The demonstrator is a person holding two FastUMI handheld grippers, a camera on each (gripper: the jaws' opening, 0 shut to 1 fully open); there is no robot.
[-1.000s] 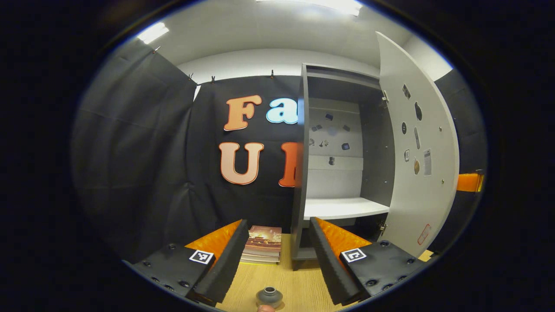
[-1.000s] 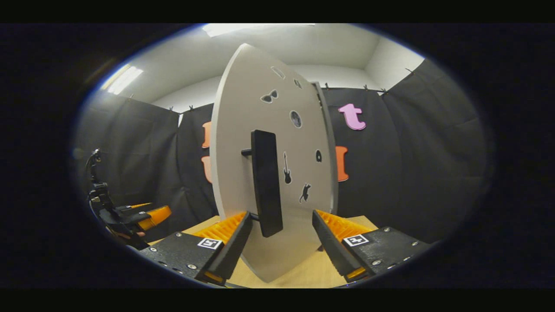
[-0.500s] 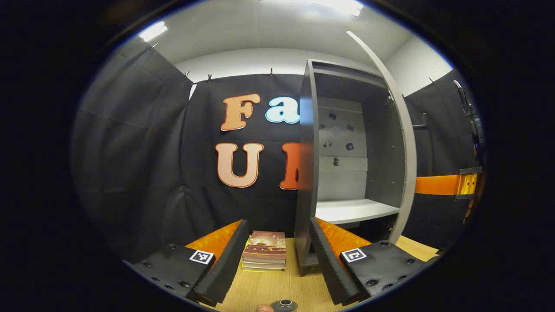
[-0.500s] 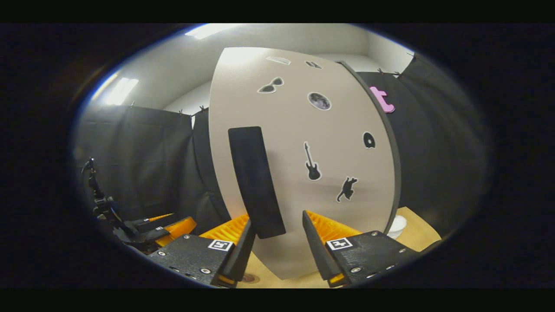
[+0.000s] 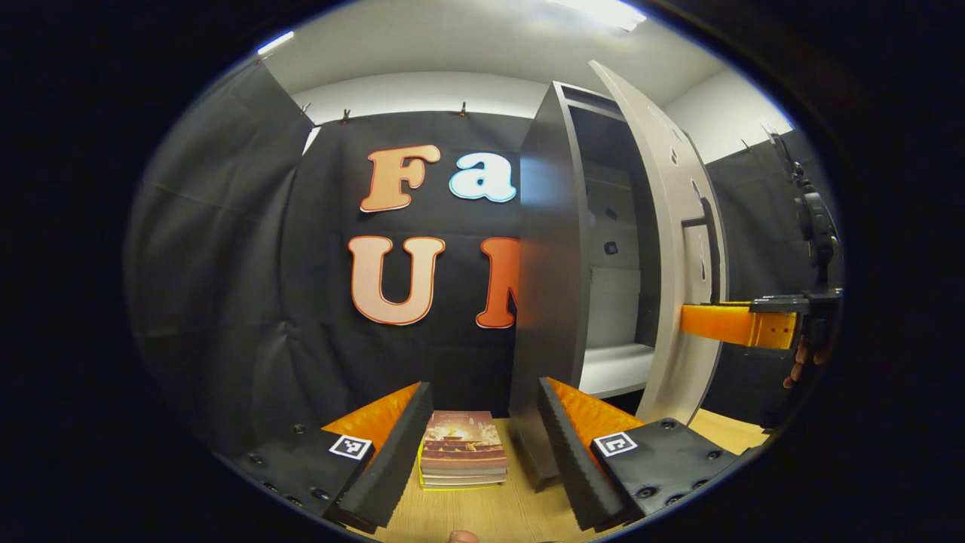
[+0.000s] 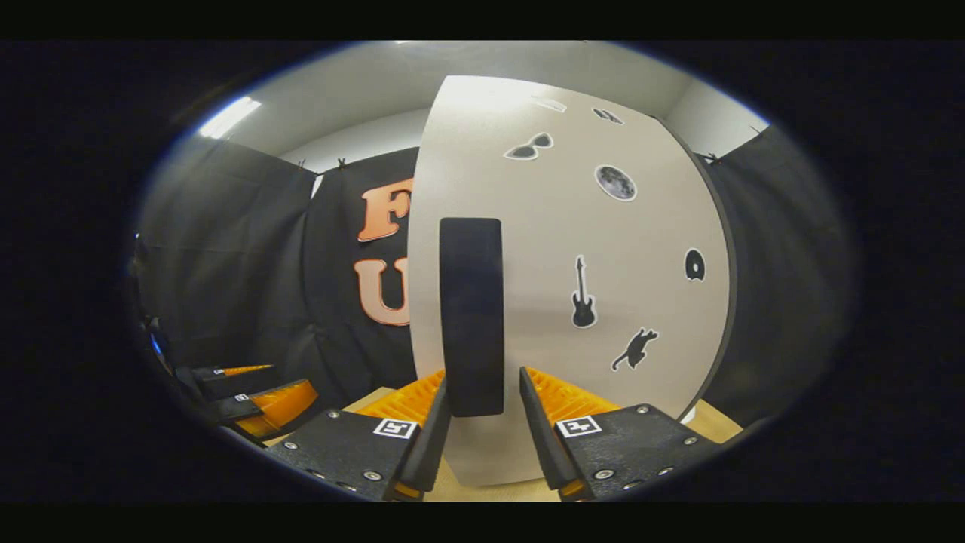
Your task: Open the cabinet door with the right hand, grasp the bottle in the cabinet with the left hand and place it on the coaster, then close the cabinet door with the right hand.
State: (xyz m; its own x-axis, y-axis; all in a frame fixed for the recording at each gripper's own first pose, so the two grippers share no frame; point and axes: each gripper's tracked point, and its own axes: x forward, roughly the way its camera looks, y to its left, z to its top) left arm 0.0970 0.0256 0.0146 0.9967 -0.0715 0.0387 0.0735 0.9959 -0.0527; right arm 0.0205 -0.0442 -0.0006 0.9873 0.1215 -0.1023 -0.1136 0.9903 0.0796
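Presently: my right gripper point(image 6: 482, 411) brackets door handle point(image 6: 471, 317), contact uncertain, to swing cabinet door point(image 6: 603, 302) shut; left gripper point(image 5: 480, 445) released, empty.

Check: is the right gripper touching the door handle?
Cannot tell. In the right gripper view the handle sits between the right gripper fingers, but contact on either side isn't plain.

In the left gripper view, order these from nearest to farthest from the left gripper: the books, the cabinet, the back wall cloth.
1. Books: on the table, between its fingers.
2. Cabinet: right of the books, slightly behind.
3. Back wall cloth: behind both.
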